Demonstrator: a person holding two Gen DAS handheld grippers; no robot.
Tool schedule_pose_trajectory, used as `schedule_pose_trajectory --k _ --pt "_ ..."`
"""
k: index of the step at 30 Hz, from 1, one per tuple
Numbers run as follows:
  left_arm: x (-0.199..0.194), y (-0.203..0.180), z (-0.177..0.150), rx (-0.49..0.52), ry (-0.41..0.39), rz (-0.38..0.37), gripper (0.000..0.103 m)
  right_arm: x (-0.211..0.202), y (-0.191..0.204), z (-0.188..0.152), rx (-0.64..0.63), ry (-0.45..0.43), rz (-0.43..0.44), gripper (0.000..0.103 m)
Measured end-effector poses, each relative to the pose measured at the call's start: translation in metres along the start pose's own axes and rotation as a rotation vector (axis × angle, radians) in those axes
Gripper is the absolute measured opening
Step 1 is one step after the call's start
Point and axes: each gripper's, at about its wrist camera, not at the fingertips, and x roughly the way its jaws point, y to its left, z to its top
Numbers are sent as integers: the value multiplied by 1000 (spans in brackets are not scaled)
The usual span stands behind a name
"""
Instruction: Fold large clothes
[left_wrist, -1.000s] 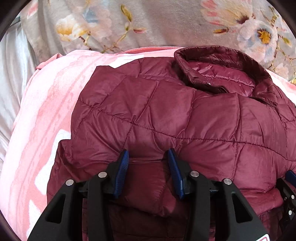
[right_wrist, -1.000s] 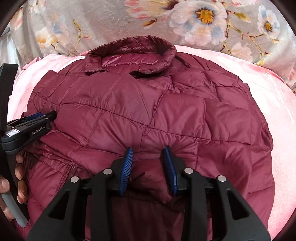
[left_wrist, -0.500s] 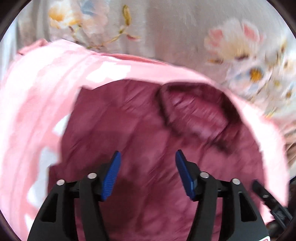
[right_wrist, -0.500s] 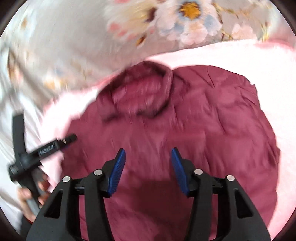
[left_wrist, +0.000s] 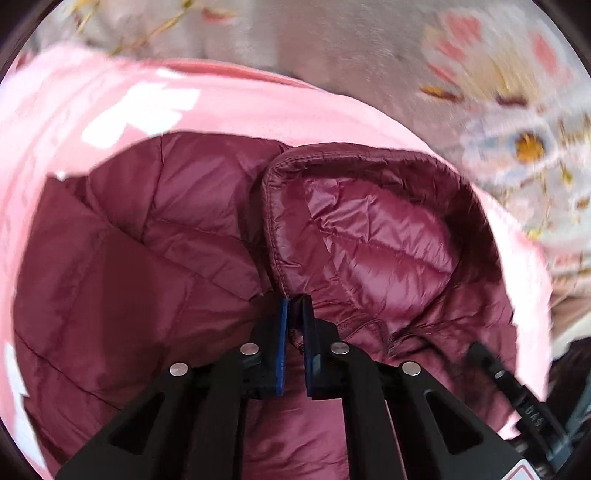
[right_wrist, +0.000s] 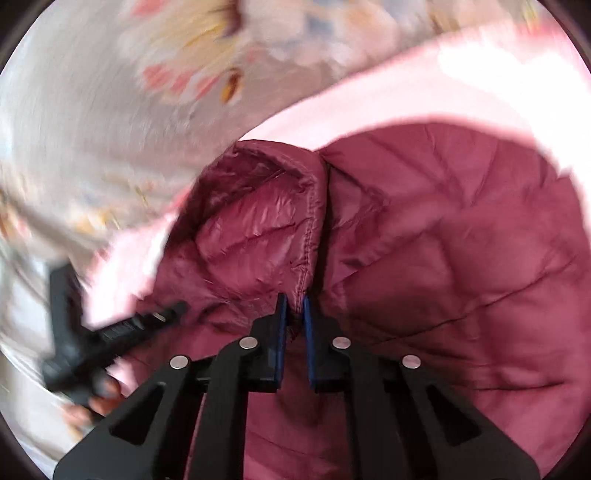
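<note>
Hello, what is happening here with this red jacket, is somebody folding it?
Yes. A person with a handheld gripper in each hand is folding a maroon quilted puffer jacket that lies on a pink blanket. The left gripper is shut on the jacket fabric near the collar, and the right gripper is pinching the fabric at the collar's other end. The floral bedding behind is blurred, so the hands seem to be in motion.

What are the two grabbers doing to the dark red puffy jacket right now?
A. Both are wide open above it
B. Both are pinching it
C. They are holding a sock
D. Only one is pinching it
B. The left gripper and the right gripper each have their blue fingers closed on a fold of the jacket near its collar.
</note>
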Motion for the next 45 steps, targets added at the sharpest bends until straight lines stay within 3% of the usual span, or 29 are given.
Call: schedule_pose_trajectory --k 5,11,18,20,22,25,27,31,35,37,41,45 --pt "11 -1 -19 91 -32 57 5 17 5 -14 -149 13 -131 8" --pt "18 -13 -38 211 -143 129 6 29 16 -31 -277 -35 -230 8" --pt "23 -28 -45 273 -196 206 7 30 16 -31 -284 -33 -236 9" --pt "20 -30 -45 271 -204 216 11 26 13 -29 -263 -22 -210 11" --pt "6 -22 -45 264 -183 193 13 15 10 -22 -220 11 -174 12" --pt "-29 -11 -31 228 -189 117 13 -17 8 4 -165 -38 -118 13" --pt "-50 -12 -8 211 -236 132 14 -30 11 33 -133 -79 -93 15" --pt "-64 -20 52 133 -277 157 25 -22 18 91 -44 -116 -72 15" --pt "-41 -22 95 26 -243 137 25 12 23 120 9 -120 -81 15" --pt "-14 -25 105 11 -170 129 25 34 24 121 3 -96 -115 15" --pt "25 -15 87 10 -72 112 25 56 21 99 -73 -29 -139 14" --pt "29 -6 64 99 -91 156 25 53 17 74 -166 -28 -183 14"
